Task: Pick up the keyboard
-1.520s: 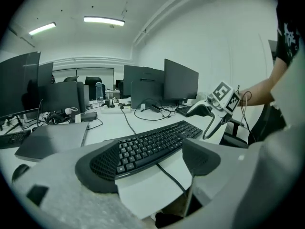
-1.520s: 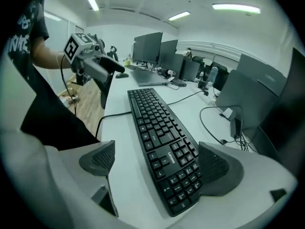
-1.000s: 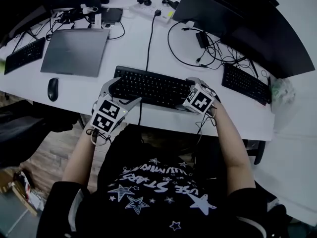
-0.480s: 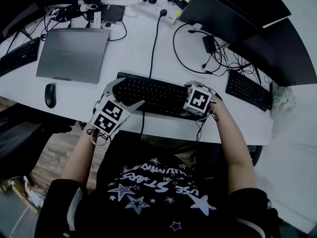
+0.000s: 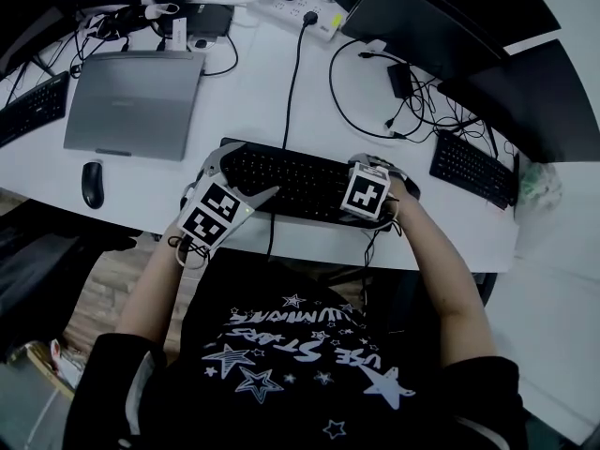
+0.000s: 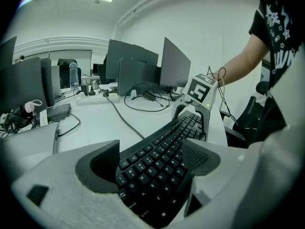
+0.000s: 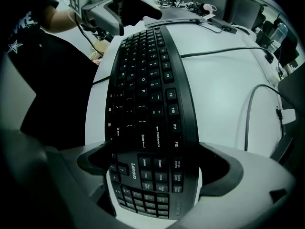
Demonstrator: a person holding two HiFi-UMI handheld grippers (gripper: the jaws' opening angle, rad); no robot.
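Note:
The black keyboard [image 5: 291, 181] lies flat on the white desk [image 5: 253, 111], near its front edge. My left gripper [image 5: 244, 173] straddles the keyboard's left end, one finger behind it and one in front. In the left gripper view the keyboard [image 6: 162, 161] runs out between the wide dark pads [image 6: 97, 168], which do not press on it. My right gripper [image 5: 389, 172] points straight down over the right end. Its jaws are opening, with the number-pad end of the keyboard [image 7: 143, 89] between them and a gap at the pad [image 7: 217, 168].
A closed silver laptop [image 5: 131, 101] and a black mouse [image 5: 91, 184] lie left of the keyboard. Dark monitors [image 5: 422, 26], a power strip [image 5: 300, 17] and loose cables [image 5: 375, 92] fill the back. A second keyboard [image 5: 469, 169] sits at the right.
Both grippers have sunk lower over the keyboard's ends. The left one slid in along the left end, and the right one tipped to point down. The keyboard has not moved.

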